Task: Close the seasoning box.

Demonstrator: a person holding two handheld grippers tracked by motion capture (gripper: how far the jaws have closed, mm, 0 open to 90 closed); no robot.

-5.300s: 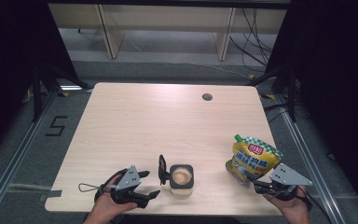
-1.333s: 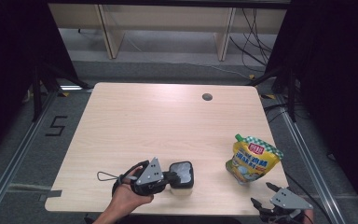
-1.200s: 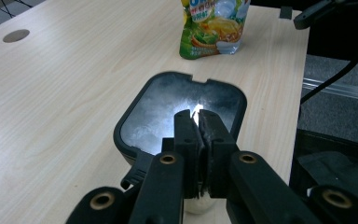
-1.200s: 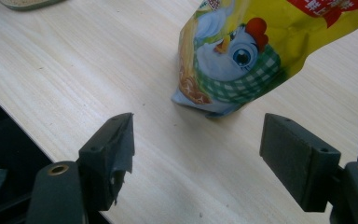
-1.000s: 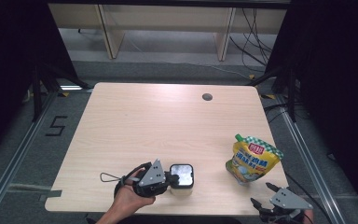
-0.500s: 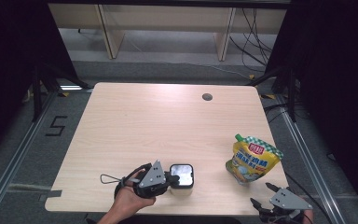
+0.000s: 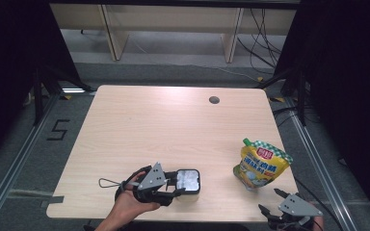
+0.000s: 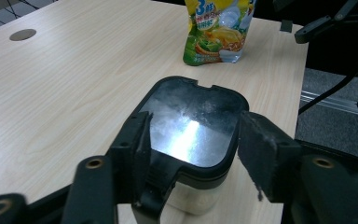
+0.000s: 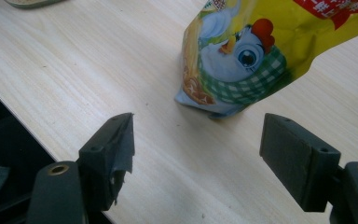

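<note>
Black-lidded and squarish with rounded corners, the small clear container (image 7: pixel 188 181) stands near the front edge of the pale wooden table (image 7: pixel 173 125), its lid shut flat and the clear panel in it catching a bright glare. The left gripper (image 7: pixel 172 188) is right at the container's near side. Its jaws have just been opening, and in the left gripper view the container's lid (image 8: pixel 193 126) sits between them — one pad close against the lid's edge on the left, the other standing a little clear on the right — so the grip looks released rather than clenched. The person's left hand (image 7: pixel 127 204) holds that gripper from below.

Well apart to the right stands a yellow stand-up pouch (image 7: pixel 260 163) with a green-and-white checked band and a red label. In the right gripper view it shows a cartoon chicken (image 9: pixel 242 56); the characters on the label are too cropped to read. The left gripper view catches a large "3" at the top of the pouch (image 8: pixel 216 28).

The right gripper (image 7: pixel 272 204) hangs at the table's front right corner — jaws spread wide, nothing between them, the pouch just beyond. A round dark grommet hole (image 7: pixel 214 100) sits near the table's far edge.
</note>
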